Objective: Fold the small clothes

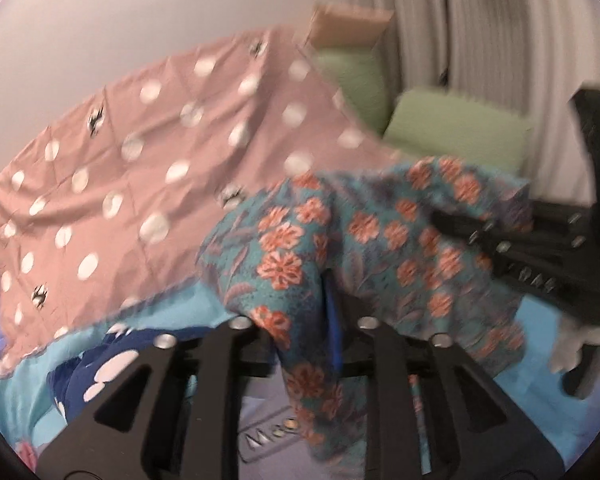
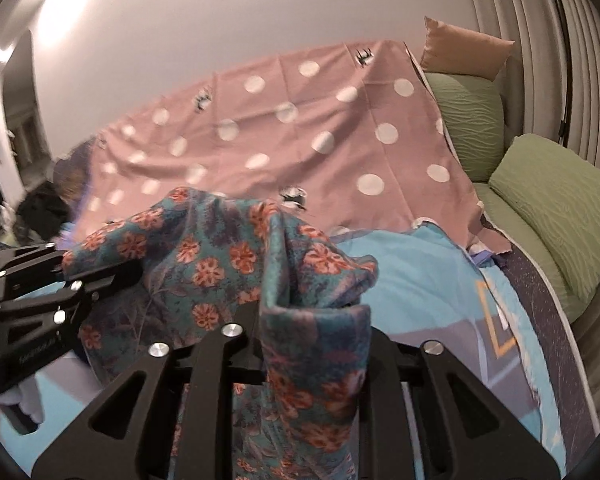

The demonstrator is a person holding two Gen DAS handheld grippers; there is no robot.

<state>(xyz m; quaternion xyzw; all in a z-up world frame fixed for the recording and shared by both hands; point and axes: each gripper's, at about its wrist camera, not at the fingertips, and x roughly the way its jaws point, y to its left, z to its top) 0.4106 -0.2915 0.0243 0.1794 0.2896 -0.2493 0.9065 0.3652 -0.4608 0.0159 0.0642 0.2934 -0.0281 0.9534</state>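
Two grippers, left (image 1: 300,320) and right (image 2: 312,320), each pinch an edge of a floral garment (image 1: 380,240), jaws narrow on the cloth. It hangs stretched between them, side to side, above a blue bedspread (image 2: 420,280).

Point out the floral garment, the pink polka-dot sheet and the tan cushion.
floral garment (image 2: 204,264): right wrist view, on its spread middle panel.
pink polka-dot sheet (image 2: 300,136): right wrist view, on the centre of the cloth.
tan cushion (image 2: 460,50): right wrist view, on its front face, behind the green pillows.
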